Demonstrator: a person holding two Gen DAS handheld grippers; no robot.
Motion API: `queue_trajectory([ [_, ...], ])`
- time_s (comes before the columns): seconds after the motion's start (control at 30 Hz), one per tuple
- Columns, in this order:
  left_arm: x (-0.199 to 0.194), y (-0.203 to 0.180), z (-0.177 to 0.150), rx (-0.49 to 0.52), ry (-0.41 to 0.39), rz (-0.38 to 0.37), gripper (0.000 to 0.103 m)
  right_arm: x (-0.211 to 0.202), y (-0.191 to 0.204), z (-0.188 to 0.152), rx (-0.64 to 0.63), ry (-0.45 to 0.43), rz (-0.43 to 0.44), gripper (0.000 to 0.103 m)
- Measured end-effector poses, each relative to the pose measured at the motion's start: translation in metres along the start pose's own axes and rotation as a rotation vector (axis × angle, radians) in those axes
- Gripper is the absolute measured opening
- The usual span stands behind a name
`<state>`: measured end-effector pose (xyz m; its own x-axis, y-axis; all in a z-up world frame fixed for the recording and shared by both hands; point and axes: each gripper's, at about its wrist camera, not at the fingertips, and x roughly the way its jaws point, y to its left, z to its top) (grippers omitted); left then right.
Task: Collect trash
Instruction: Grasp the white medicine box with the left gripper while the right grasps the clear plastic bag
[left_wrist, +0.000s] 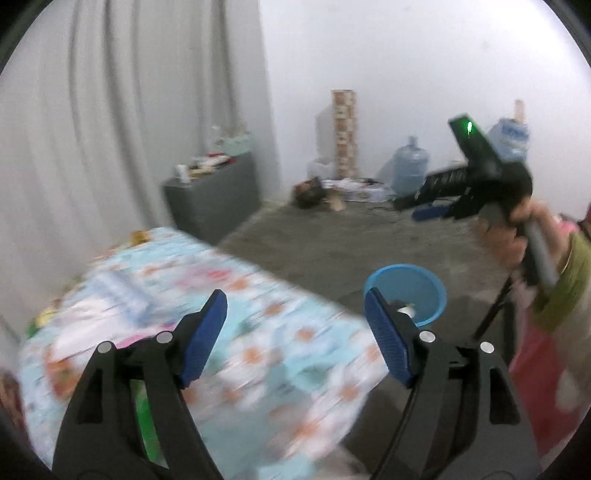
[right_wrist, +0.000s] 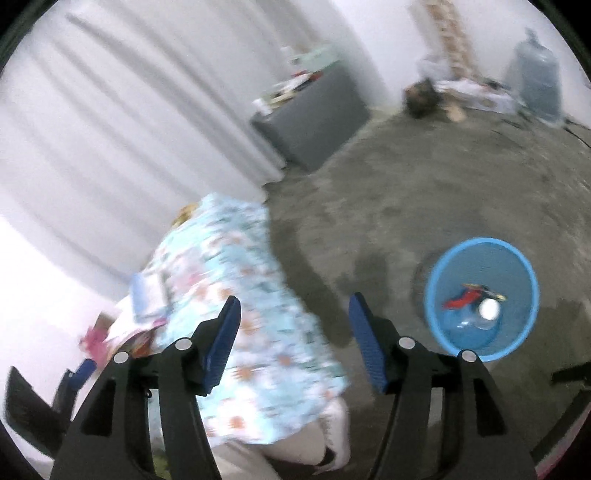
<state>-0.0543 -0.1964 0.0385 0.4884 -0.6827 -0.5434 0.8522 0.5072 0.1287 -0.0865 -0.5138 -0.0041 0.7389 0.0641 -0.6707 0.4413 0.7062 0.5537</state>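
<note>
My left gripper (left_wrist: 295, 306) is open with nothing between its blue pads, above a table draped in a floral cloth (left_wrist: 266, 354). My right gripper (right_wrist: 295, 314) is also open and empty, over the table's edge (right_wrist: 258, 332) and the floor. A round blue bin (right_wrist: 480, 254) stands on the floor to the right, holding a clear bottle with a white cap (right_wrist: 489, 309) and a red wrapper (right_wrist: 461, 299). The left wrist view shows the same bin (left_wrist: 424, 284) beyond the table corner. A hand (left_wrist: 517, 240) grips the right tool at that view's right side. Blurred papers (right_wrist: 147, 291) and a pink item (right_wrist: 94, 339) lie on the table.
A grey cabinet (left_wrist: 214, 195) with clutter on top stands by the curtain (left_wrist: 110, 129). Water jugs (left_wrist: 410, 170), a tall stack of boxes (left_wrist: 345, 133) and floor clutter (left_wrist: 332, 192) line the far wall. Bare concrete floor (right_wrist: 424, 177) lies between the table and the wall.
</note>
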Motion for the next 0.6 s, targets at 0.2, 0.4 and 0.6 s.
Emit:
queue_trajectory([
  [0.2,-0.046,0.056,-0.033,-0.122,-0.057,0.132,0.073,0.034,0.065,-0.005,-0.069,0.101,0.043,0.06],
  [0.4,-0.074,0.109,-0.051,-0.272,-0.099,0.182,0.073,0.079,0.108,-0.012,-0.048,0.195,0.113,0.06],
  [0.6,-0.09,0.156,-0.069,-0.408,-0.137,0.165,0.073,0.127,0.119,-0.016,0.035,0.268,0.143,0.06],
])
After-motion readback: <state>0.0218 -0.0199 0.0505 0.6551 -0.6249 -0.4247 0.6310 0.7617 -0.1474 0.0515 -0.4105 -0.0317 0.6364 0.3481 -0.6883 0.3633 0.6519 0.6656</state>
